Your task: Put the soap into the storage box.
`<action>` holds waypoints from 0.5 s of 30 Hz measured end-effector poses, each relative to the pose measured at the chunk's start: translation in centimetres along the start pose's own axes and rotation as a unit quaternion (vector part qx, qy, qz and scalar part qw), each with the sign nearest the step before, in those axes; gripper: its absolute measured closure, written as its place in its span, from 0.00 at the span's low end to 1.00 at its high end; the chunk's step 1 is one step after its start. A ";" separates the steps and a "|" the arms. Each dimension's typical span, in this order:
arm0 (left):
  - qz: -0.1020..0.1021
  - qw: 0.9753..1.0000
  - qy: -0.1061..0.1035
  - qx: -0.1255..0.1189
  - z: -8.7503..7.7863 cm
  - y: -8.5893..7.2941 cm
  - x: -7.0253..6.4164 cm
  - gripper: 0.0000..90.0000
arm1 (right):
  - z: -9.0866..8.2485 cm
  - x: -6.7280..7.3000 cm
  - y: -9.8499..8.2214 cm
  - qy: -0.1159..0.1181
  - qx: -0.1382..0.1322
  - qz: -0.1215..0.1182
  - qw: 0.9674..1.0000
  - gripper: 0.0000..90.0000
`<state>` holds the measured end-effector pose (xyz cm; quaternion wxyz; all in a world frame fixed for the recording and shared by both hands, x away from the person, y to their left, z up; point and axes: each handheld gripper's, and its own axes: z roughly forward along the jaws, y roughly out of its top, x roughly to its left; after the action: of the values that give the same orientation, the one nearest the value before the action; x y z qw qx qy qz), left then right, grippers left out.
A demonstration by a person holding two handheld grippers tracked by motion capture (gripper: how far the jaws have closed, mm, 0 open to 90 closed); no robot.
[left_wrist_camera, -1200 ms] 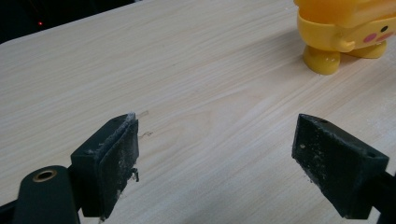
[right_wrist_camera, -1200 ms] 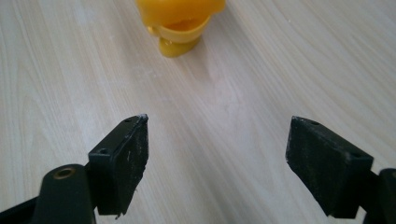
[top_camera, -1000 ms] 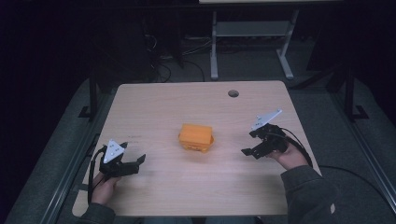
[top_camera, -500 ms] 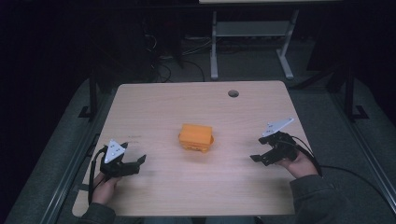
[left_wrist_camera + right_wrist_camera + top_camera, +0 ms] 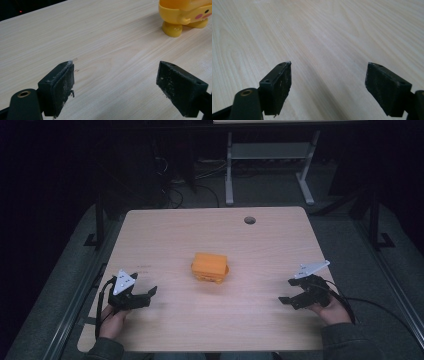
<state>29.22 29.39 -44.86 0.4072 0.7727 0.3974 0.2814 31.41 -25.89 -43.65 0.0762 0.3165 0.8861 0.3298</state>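
Orange-yellow plastic toy figure (image 5: 209, 267) stood upright mid light wooden table (image 5: 165, 235). Left black two-jaw gripper (image 5: 145, 295) low at near left, jaws spread, empty. Right black two-jaw gripper (image 5: 289, 291) near right edge, likewise spread, empty. Both well apart from toy.

- I work at a pale, light-wood-grain rectangular table (image 5: 165, 240) with rounded corners; it stands on a dark grey floor (image 5: 350, 235).
- Near its far edge, right of the middle, I see a small round dark hole (image 5: 249, 220) through the tabletop.
- Near the middle of the table sits an orange-yellow plastic toy (image 5: 209, 267), blocky in shape. In my left gripper view it stands on stubby rounded yellow feet and has a pink cheek spot and a small black dot on its side.
- A faint dark mark (image 5: 142, 266) shows on the wood left of the toy.
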 end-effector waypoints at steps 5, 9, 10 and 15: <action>0.001 1.000 0.000 0.002 0.0 0.0 0.0 0.16 | -0.1 0.2 -1.0 -0.004 -0.002 0.004 1.000 0.23; 0.000 1.000 -0.001 0.000 0.0 0.0 -0.1 0.16 | -0.1 0.4 -1.8 -0.002 -0.009 0.009 1.000 0.23; 0.001 1.000 -0.001 0.000 0.0 0.0 -0.1 0.16 | -0.1 0.5 -2.0 -0.004 -0.008 0.012 1.000 0.23; 0.000 1.000 -0.003 0.000 -0.1 0.0 -0.2 0.16 | -0.1 0.7 -3.1 -0.007 -0.014 0.017 1.000 0.23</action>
<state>29.09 29.24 -44.82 0.4082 0.7736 0.3960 0.2794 29.23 -27.26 -45.46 0.0810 0.3328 0.8754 0.3411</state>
